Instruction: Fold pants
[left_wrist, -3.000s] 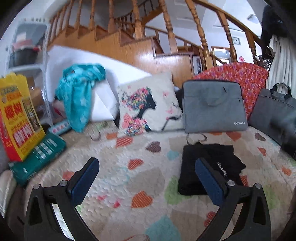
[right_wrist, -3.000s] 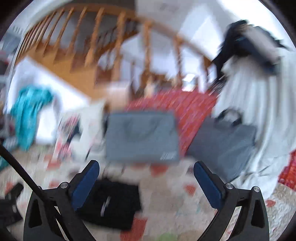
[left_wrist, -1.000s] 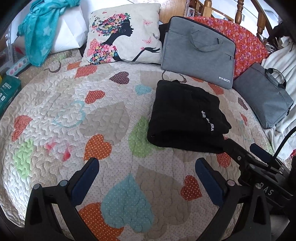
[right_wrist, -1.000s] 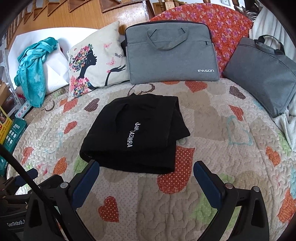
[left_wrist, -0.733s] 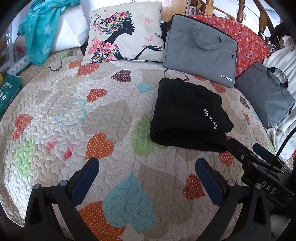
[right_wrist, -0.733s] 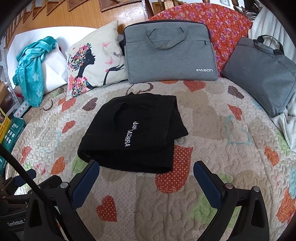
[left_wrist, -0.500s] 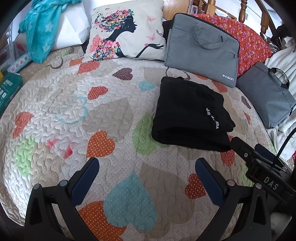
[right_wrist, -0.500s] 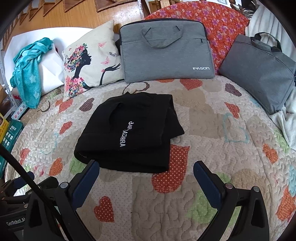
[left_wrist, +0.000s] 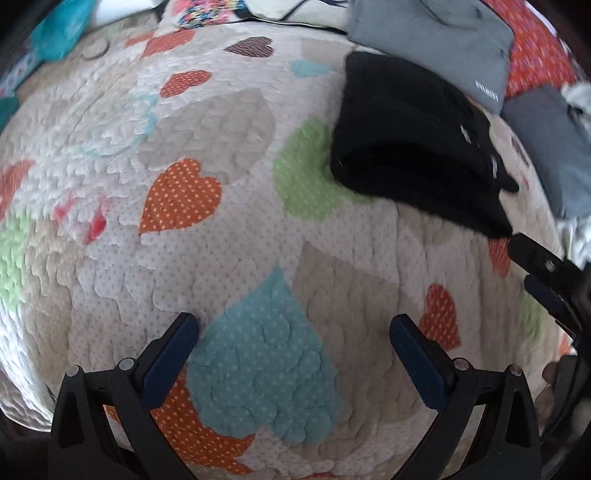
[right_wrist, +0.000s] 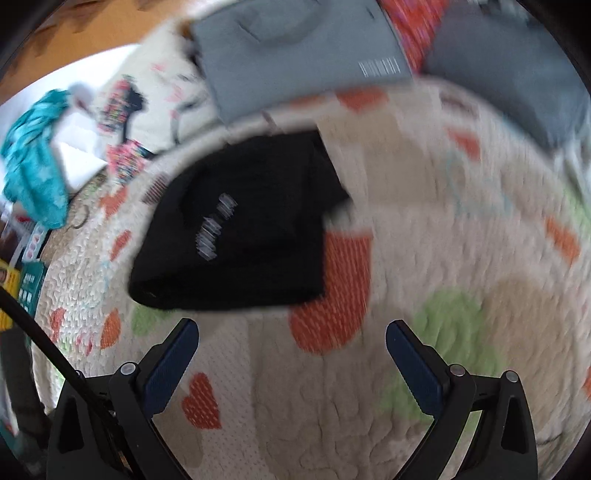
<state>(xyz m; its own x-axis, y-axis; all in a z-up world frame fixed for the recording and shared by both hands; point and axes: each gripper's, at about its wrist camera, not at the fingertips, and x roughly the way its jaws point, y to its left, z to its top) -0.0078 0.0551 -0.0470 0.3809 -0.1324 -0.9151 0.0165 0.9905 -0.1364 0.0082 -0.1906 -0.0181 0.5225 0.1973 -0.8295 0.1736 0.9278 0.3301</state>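
The black pants (left_wrist: 410, 136) lie folded in a thick stack on the heart-patterned quilt (left_wrist: 229, 229), white lettering on top. In the right wrist view the pants (right_wrist: 243, 229) sit just ahead and left of centre. My left gripper (left_wrist: 293, 328) is open over bare quilt, well short and left of the pants. My right gripper (right_wrist: 291, 334) is open too, just short of the pants' near edge, nothing between its fingers. The right gripper's tip (left_wrist: 543, 266) shows at the right edge of the left wrist view, close to the pants' near corner.
Two grey laptop bags (right_wrist: 295, 51) (right_wrist: 517, 74) lean at the back of the bed beside a red floral cushion (left_wrist: 535, 48). A printed pillow (right_wrist: 147, 110) and a teal cloth (right_wrist: 33, 166) lie at the back left. Boxes (right_wrist: 26, 284) stand off the left edge.
Both grippers have dropped closer to the quilt and tilted down; the pants now look larger and nearer. Both views are motion-blurred. The pants have not moved; both grippers stay open.
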